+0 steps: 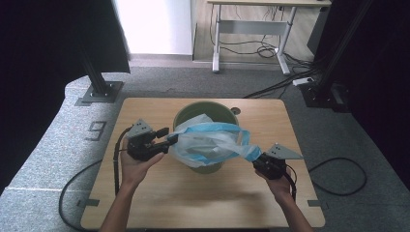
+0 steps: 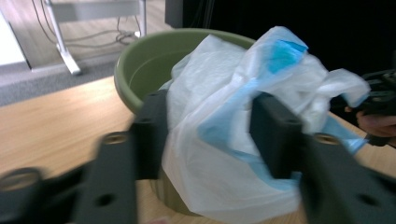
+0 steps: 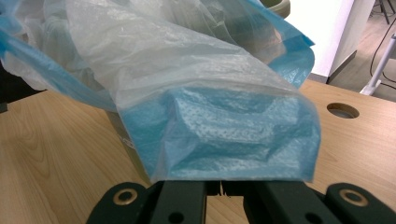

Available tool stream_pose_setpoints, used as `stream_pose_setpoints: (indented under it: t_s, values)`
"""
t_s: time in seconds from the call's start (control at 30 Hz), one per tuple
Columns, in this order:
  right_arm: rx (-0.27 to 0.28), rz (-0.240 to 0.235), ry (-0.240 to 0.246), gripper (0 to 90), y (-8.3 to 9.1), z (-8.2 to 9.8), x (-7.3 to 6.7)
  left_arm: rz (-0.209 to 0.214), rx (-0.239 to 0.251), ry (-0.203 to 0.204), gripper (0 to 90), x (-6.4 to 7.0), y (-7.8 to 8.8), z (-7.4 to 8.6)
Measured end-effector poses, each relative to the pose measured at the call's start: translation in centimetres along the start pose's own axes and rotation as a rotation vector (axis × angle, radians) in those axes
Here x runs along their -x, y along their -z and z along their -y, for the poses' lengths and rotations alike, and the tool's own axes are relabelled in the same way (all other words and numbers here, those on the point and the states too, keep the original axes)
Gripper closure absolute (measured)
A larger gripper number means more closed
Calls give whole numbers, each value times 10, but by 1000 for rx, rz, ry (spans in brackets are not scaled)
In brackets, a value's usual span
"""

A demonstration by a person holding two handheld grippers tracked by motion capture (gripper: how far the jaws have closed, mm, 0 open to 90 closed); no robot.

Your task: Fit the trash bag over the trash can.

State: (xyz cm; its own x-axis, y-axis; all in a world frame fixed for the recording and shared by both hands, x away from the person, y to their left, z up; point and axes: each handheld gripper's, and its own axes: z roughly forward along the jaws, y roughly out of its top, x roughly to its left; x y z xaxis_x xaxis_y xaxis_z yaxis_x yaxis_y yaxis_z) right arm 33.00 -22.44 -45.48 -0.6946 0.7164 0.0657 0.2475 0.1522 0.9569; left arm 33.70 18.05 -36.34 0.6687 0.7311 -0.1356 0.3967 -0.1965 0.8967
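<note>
High view: bag [image 1: 208, 142] stretched over bucket [image 1: 203, 113] on tabletop [image 1: 193, 193].
Right tool [image 1: 258, 162]: clenched on bag edge.
Left tool [image 1: 169, 137]: released, bag between jaws.
Risk: overstretching may tear bag.

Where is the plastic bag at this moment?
In the high view, the plastic bag lies over the green bucket at the table's centre, between the left claw and the right claw, which grips its blue edge.

bag [image 1: 212, 142] drapes over the bucket [image 1: 205, 112] mouth; bare table [image 1: 193, 198] lies open in front.
</note>
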Motion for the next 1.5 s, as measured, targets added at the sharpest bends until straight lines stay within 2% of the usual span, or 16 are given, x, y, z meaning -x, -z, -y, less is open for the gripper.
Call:
stream_pose_setpoints:
  t_s: [0.1,0.17,0.23,0.33,0.4,0.47,0.6,0.73,0.9,1.0,1.13,1.3,1.5]
  values:
    - [-1,-7,8,836,2,2,1,20,-10,11,743,-3,-4,1]
    - [4,-11,27,805,5,3,1,49,-4,11,803,-5,-6,2]
    - [2,-7,38,764,8,5,0,54,0,10,841,-6,-7,2]
    - [-26,40,67,698,15,10,1,56,18,24,890,-11,-6,4]
    - [-30,51,74,673,20,14,2,57,30,38,898,-14,-6,4]
    - [-34,58,77,648,25,16,4,76,39,48,899,-18,-5,4]
    - [-51,98,74,624,33,19,15,76,47,66,900,-23,-4,6]
    - [-29,145,37,604,38,10,33,69,35,66,900,-24,-5,6]
    - [-1,157,54,596,32,-9,40,62,28,68,899,-26,-6,6]
    - [23,147,66,594,27,-24,42,59,25,72,899,-27,-6,6]
    - [65,104,64,591,17,-43,39,56,14,71,899,-28,-8,5]
    - [42,52,104,576,-1,-59,31,55,15,66,899,-27,-8,1]
    - [10,-18,106,543,-15,-59,30,52,2,74,899,-30,-9,-1]
